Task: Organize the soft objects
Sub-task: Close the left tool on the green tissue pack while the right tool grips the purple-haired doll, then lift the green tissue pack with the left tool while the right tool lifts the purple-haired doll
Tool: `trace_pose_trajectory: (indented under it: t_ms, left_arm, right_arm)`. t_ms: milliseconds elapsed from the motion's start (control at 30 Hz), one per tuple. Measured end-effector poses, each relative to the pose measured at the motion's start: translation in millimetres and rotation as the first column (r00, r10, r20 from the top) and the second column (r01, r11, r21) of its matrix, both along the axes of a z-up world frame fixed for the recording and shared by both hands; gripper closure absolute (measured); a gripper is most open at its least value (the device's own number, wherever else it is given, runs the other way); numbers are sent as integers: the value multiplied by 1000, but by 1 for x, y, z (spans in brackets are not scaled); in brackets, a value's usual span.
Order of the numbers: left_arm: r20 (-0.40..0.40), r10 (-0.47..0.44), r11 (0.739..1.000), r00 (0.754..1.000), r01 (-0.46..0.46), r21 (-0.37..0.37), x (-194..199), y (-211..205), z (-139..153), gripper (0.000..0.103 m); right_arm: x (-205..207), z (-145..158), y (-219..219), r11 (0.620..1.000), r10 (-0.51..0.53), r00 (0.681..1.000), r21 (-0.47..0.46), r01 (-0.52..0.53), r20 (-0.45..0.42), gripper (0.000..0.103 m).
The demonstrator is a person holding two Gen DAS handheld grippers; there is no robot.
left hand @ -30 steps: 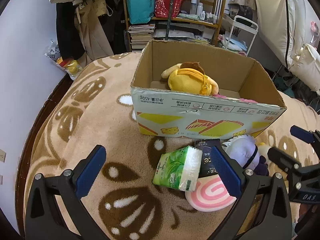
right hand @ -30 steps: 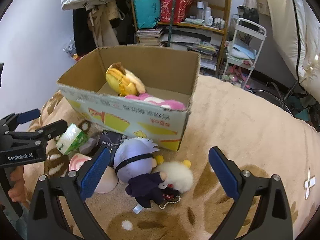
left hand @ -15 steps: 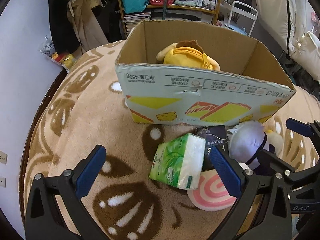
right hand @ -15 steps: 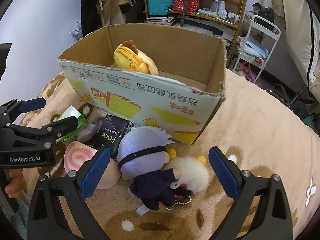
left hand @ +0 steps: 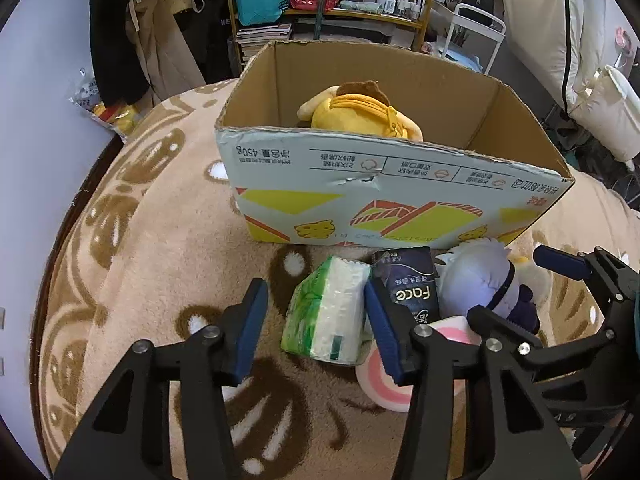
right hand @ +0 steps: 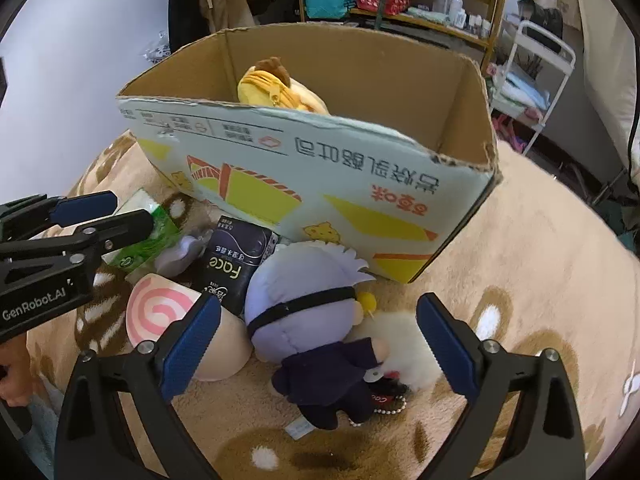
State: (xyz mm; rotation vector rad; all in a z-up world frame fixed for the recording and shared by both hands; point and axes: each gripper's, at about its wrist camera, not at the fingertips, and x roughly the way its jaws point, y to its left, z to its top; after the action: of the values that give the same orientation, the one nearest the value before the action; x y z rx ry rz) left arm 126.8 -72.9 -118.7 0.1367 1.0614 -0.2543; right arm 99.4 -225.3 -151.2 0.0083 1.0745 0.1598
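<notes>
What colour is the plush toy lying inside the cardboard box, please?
Yellow with a brown cap, clearest in the left wrist view: plush toy.

We see the cardboard box (left hand: 400, 196) on the blanket (left hand: 152, 240) with a plush toy (left hand: 356, 114) inside. Before the box lie, left to right, a tissue pack (left hand: 328, 312), a dark packet (left hand: 408, 284) and a doll (right hand: 304, 312); a round cushion (right hand: 160, 312) sits nearest us.

The left gripper (left hand: 316, 330) has just narrowed its jaws around the tissue pack (left hand: 326, 312), and both cameras now sit closer to the box (left hand: 384, 196).
</notes>
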Motion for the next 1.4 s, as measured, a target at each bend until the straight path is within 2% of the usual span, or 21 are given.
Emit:
trace_pose_trajectory:
  t_ms: [300, 367, 500, 567, 700, 933, 1033, 1067, 1267, 1400]
  left_arm:
    - [0, -37, 999, 999, 37, 40, -2, -7, -4, 53]
    - [-11, -39, 999, 999, 39, 33, -1, -7, -4, 54]
    - [-32, -50, 999, 998, 50, 4, -2, -5, -5, 67]
    - [-39, -62, 998, 997, 62, 0, -4, -7, -6, 71]
    - [-42, -71, 997, 997, 72, 3, -7, -10, -6, 74]
    - [-34, -63, 998, 997, 63, -13, -9, -6, -2, 76]
    - [-12, -35, 999, 999, 34, -16, -10, -1, 0, 76]
    - [-8, -29, 999, 1000, 29, -18, -9, 1, 1, 76]
    - [-8, -7, 999, 1000, 6, -40, -8, 6, 4, 76]
    - [-9, 5, 998, 1000, -5, -63, -9, 9, 6, 76]
  right_arm:
    - [4, -3, 0, 1000, 3, 1000, 4, -3, -13, 4]
    - [4, -4, 1, 1000, 11, 1000, 8, -11, -19, 11]
    - [3, -6, 9, 998, 40, 999, -39, -40, -17, 16]
    - [4, -8, 9, 999, 40, 999, -23, -41, -28, 22]
    - [7, -10, 3, 999, 22, 998, 27, -20, -56, 31]
    - [7, -9, 0, 998, 18, 998, 60, -14, -66, 35]
    - [6, -8, -1, 998, 18, 997, 64, -14, -69, 37]
    - [6, -8, -1, 997, 24, 997, 69, -19, -72, 45]
    - [7, -9, 3, 998, 29, 996, 63, -24, -81, 45]
    - [6, -10, 4, 999, 25, 996, 48, -21, -88, 50]
